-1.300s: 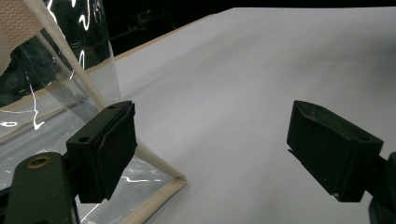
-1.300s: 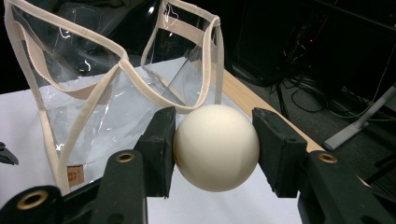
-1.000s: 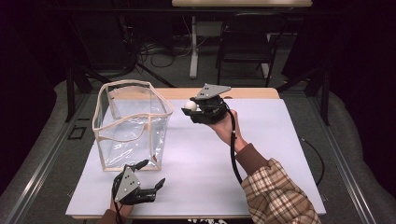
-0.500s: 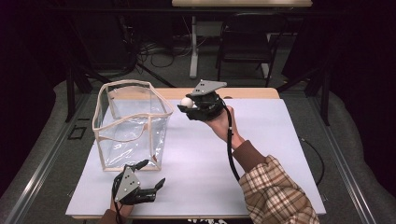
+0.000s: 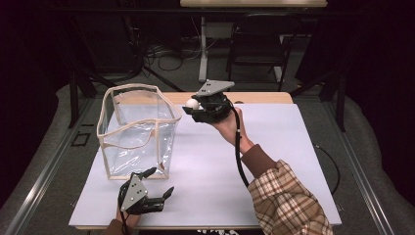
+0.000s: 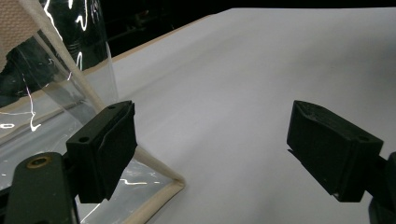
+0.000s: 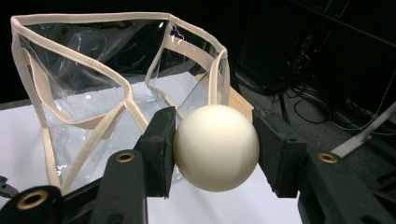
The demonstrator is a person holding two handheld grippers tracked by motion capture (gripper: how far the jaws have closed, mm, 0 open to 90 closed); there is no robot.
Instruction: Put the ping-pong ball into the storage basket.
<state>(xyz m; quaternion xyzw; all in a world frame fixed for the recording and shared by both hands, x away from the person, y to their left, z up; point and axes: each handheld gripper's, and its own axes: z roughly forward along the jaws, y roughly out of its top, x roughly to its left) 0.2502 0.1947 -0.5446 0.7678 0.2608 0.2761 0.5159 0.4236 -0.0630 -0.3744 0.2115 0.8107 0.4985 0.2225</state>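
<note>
A white table (image 5: pixel 274 161) with a pale wooden edge fills the middle of the high view, bare across its right half. Behind it, at top centre, a dark chair (image 5: pixel 257 51) stands on the grey floor beside a white table leg (image 5: pixel 203 49) — part of a second table (image 5: pixel 254 3) whose light top runs along the upper edge. Black cables (image 5: pixel 156 51) tangle on the floor at upper left. A thin dark cable (image 5: pixel 333 166) loops at the right edge of the table.

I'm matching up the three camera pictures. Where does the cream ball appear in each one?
High view: cream ball upper centre, in the right gripper.
Right gripper view: ball centre, clamped between both jaws.
Left gripper view: not in it.
Shared landmark: clear bag.
</note>
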